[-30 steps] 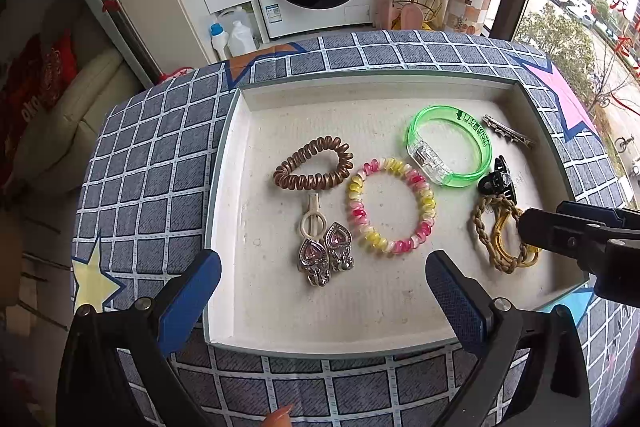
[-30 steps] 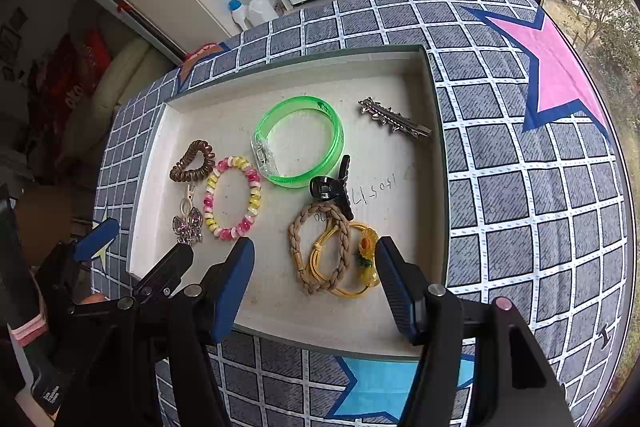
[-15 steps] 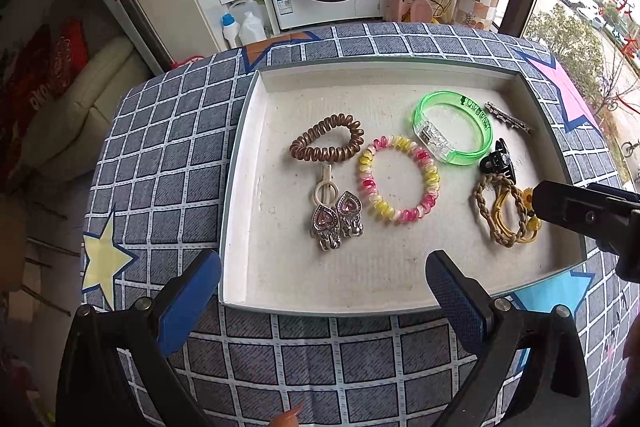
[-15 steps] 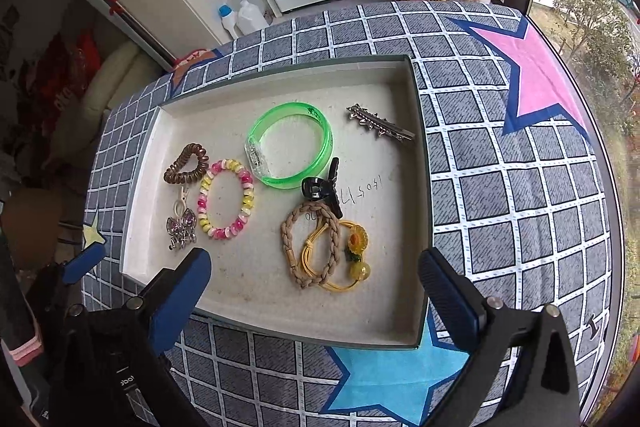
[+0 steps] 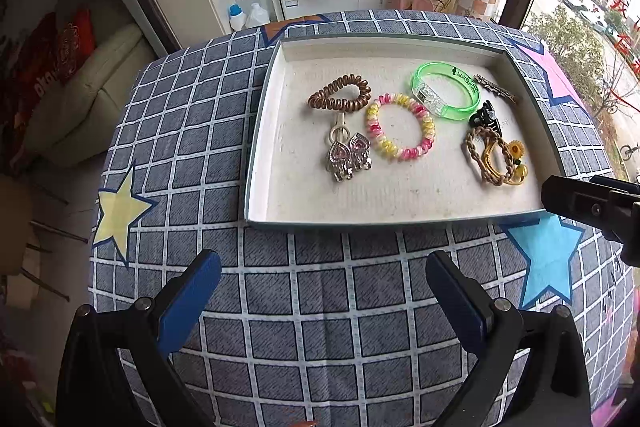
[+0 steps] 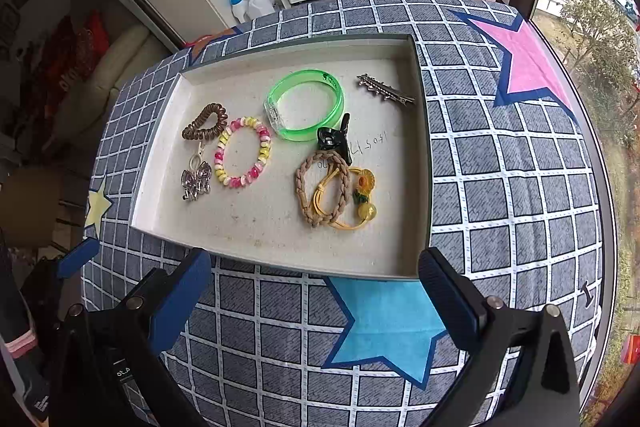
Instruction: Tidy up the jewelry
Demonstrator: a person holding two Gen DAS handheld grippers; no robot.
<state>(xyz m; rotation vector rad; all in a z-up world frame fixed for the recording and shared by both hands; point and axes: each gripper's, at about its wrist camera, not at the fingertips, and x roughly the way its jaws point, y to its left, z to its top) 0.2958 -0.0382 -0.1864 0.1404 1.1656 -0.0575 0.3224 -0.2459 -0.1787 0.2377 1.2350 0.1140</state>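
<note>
Jewelry lies gathered in the tray on the desk; from my left wrist view, my left tongs hang spread and empty over the checked cloth. From the right wrist view, my right tongs gape empty at the tray's near rim; the braided band tangles the yellow tie, so grabbing one could drag both.

1. The table wears a grey-blue checked cloth crossed by white lines.
2. Big stars are printed on that cloth: a yellow star at the left, a blue star near the front, a pink star toward the window.
3. One shallow tray with a pale floor sits straight on the cloth, its near corner just touching the blue star.
</note>
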